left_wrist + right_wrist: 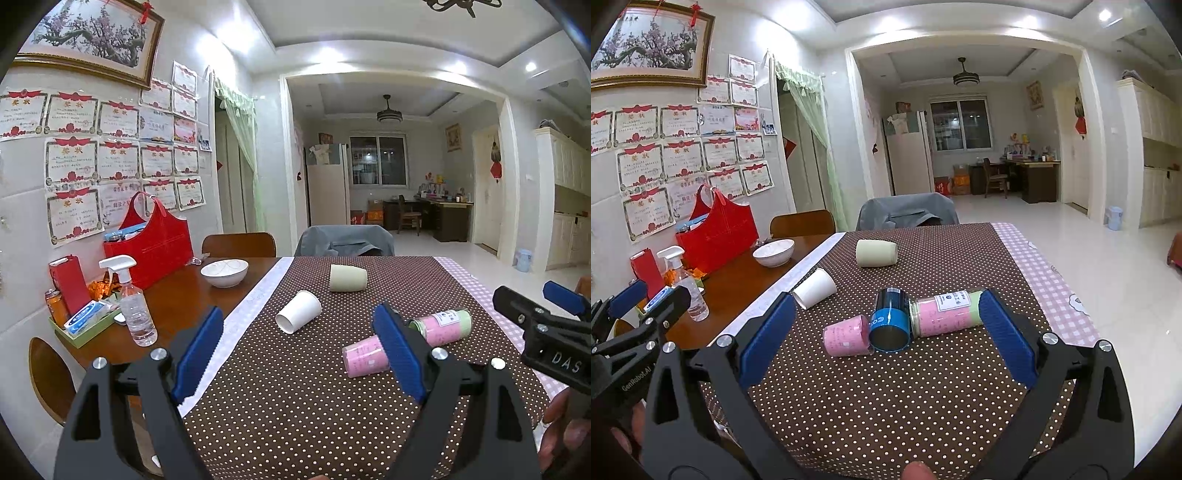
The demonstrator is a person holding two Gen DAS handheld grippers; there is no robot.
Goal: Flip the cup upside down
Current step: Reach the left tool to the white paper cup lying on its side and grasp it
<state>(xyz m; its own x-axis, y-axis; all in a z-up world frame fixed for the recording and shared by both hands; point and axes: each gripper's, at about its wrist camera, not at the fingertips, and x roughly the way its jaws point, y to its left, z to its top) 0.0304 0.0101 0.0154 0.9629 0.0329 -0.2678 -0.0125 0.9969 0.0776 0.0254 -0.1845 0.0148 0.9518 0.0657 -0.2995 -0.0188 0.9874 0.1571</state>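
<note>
Two open grippers: left gripper [299, 354], right gripper [886, 339]; five cups [846, 336] toppled.

The wooden surface [738, 273] carries a dotted brown cloth [886, 387]. On the cloth lie five tipped cups; the bare wood holds a bowl [773, 252], a spray bottle [687, 288] and apparently a tray [85, 332].

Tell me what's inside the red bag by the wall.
The red bag holds something blue and white poking above its rim; everything deeper is hidden by its front wall.
</note>
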